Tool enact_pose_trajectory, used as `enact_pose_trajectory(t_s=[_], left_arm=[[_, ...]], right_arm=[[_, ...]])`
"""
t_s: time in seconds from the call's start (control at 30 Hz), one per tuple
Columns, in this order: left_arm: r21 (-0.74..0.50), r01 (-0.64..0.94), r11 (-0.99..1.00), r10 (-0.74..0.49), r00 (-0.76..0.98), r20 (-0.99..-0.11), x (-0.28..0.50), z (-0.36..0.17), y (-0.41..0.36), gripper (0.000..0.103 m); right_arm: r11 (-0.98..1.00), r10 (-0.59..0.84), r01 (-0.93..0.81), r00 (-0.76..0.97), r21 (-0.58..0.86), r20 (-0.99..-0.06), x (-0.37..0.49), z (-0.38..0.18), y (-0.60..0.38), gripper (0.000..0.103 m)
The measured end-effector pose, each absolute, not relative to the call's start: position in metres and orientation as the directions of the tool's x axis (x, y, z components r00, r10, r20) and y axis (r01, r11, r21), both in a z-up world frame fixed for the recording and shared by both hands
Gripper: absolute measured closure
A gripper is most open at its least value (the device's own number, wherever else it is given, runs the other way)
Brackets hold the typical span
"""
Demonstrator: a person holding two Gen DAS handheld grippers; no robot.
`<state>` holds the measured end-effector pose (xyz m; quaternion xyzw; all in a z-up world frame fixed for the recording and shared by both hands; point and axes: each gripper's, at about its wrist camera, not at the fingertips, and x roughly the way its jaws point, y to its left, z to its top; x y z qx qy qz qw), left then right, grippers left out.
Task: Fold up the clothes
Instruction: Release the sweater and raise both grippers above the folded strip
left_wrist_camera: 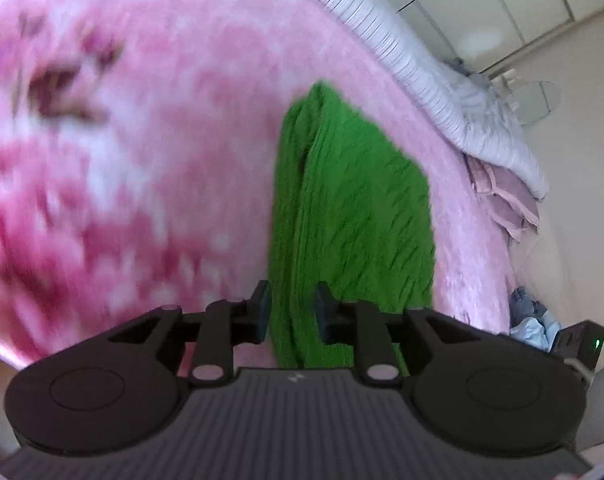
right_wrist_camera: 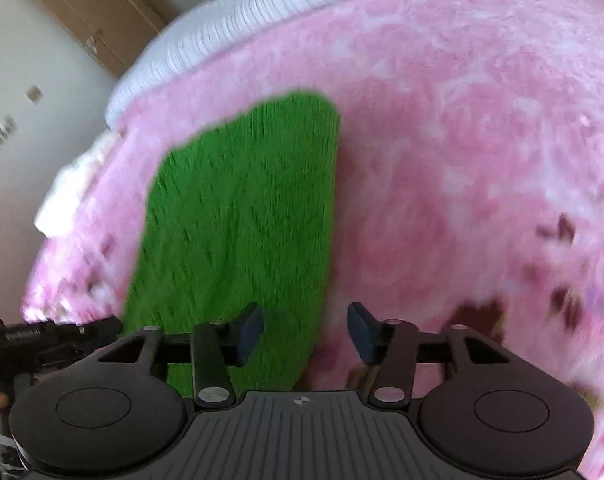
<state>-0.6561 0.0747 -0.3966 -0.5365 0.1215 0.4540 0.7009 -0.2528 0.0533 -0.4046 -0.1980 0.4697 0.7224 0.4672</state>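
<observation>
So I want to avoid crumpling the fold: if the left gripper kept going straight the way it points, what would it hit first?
Most likely the green garment. The left gripper points down along its folded edge, which lies in the gap between the open jaws. The pink blanket lies under it. The picture is blurred, so depth is uncertain.

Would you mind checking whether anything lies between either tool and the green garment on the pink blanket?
Nothing visible does. The green garment lies folded on the pink blanket, directly ahead of the left tool and the open right tool.
</observation>
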Motion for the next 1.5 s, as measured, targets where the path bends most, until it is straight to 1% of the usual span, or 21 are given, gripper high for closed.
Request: enact_pose_trajectory(t_s=[0.07,0.17,0.4,0.43,0.47,0.5,0.53,0.57,0.67,0.73,0.9,1.0,1.03,1.07,1.1,1.2,1.27,1.3,1.37,1.43,1.5], left_arm=[[-0.642,-0.766,0.024,0.527,0.556,-0.643,-0.657,-0.389,0.095,0.078],[-0.654,-0.756,0.031,0.548,0.56,-0.621,-0.65,-0.385,0.136,0.078],[-0.647,-0.76,0.051,0.536,0.568,-0.625,-0.617,-0.393,0.211,0.078],[-0.643,-0.764,0.052,0.534,0.565,-0.629,-0.614,-0.396,0.216,0.079],[-0.63,-0.775,0.052,0.532,0.555,-0.639,-0.613,-0.4,0.221,0.095],[-0.619,-0.783,0.053,0.532,0.547,-0.646,-0.613,-0.403,0.223,0.095],[-0.616,-0.785,0.061,0.537,0.547,-0.642,-0.613,-0.404,0.224,0.095],[-0.606,-0.792,0.071,0.548,0.538,-0.64,-0.614,-0.405,0.223,0.095],[-0.578,-0.811,0.09,0.573,0.517,-0.636,-0.618,-0.412,0.218,0.094],[-0.561,-0.824,0.075,0.573,0.496,-0.652,-0.619,-0.422,0.217,0.094],[-0.53,-0.839,0.122,0.576,0.495,-0.65,-0.616,-0.405,0.218,0.092],[-0.534,-0.833,0.142,0.63,0.492,-0.601,-0.618,-0.38,0.214,0.093],[-0.537,-0.829,0.156,0.637,0.5,-0.587,-0.617,-0.375,0.214,0.093],[-0.538,-0.825,0.172,0.638,0.509,-0.577,-0.614,-0.37,0.214,0.093],[-0.528,-0.827,0.193,0.626,0.518,-0.582,-0.608,-0.369,0.216,0.093],[-0.428,-0.872,0.238,0.606,0.478,-0.636,-0.581,-0.374,0.224,0.093],[-0.376,-0.893,0.246,0.589,0.446,-0.674,-0.567,-0.385,0.23,0.093],[-0.34,-0.908,0.244,0.581,0.417,-0.699,-0.561,-0.394,0.235,0.099],[-0.336,-0.911,0.237,0.571,0.411,-0.711,-0.559,-0.411,0.241,0.1],[-0.39,-0.898,0.204,0.567,0.433,-0.701,-0.566,-0.417,0.244,0.1],[-0.388,-0.901,0.195,0.569,0.426,-0.703,-0.569,-0.408,0.239,0.1]], right_arm=[[-0.092,0.535,-0.85,-0.481,0.519,-0.694,-0.24,-0.399,0.071,0.043],[-0.082,0.575,-0.84,-0.48,0.536,-0.663,-0.23,-0.401,0.109,0.042],[-0.046,0.552,-0.794,-0.526,0.606,-0.647,-0.23,-0.419,0.179,0.042],[-0.041,0.553,-0.785,-0.533,0.618,-0.64,-0.229,-0.423,0.185,0.042],[-0.037,0.556,-0.772,-0.544,0.635,-0.628,-0.228,-0.427,0.19,0.042],[-0.032,0.554,-0.764,-0.551,0.645,-0.624,-0.227,-0.431,0.195,0.048],[-0.033,0.548,-0.754,-0.562,0.656,-0.619,-0.228,-0.434,0.199,0.076],[-0.033,0.543,-0.746,-0.572,0.665,-0.615,-0.229,-0.438,0.203,0.085],[-0.043,0.575,-0.827,-0.48,0.561,-0.663,-0.24,-0.435,0.203,0.095],[0.005,0.591,-0.923,-0.308,0.386,-0.745,-0.251,-0.439,0.203,0.103],[0.036,0.594,-0.869,-0.378,0.493,-0.71,-0.235,-0.44,0.196,0.103],[-0.02,0.641,-0.884,-0.37,0.467,-0.673,-0.24,-0.417,0.191,0.085],[-0.038,0.656,-0.888,-0.367,0.457,-0.66,-0.241,-0.409,0.19,0.071],[-0.056,0.67,-0.893,-0.366,0.447,-0.646,-0.243,-0.402,0.188,0.06],[-0.09,0.674,-0.897,-0.375,0.433,-0.636,-0.251,-0.398,0.189,0.058],[-0.167,0.668,-0.918,-0.374,0.36,-0.643,-0.279,-0.395,0.195,0.057],[-0.202,0.649,-0.937,-0.346,0.285,-0.677,-0.299,-0.401,0.201,0.057],[-0.215,0.636,-0.947,-0.321,0.239,-0.702,-0.309,-0.407,0.205,0.057],[-0.202,0.604,-0.968,-0.241,0.147,-0.76,-0.324,-0.428,0.21,0.057],[-0.201,0.609,-0.969,-0.239,0.144,-0.756,-0.321,-0.43,0.208,0.057],[-0.198,0.611,-0.966,-0.253,0.165,-0.75,-0.314,-0.426,0.204,0.057]])
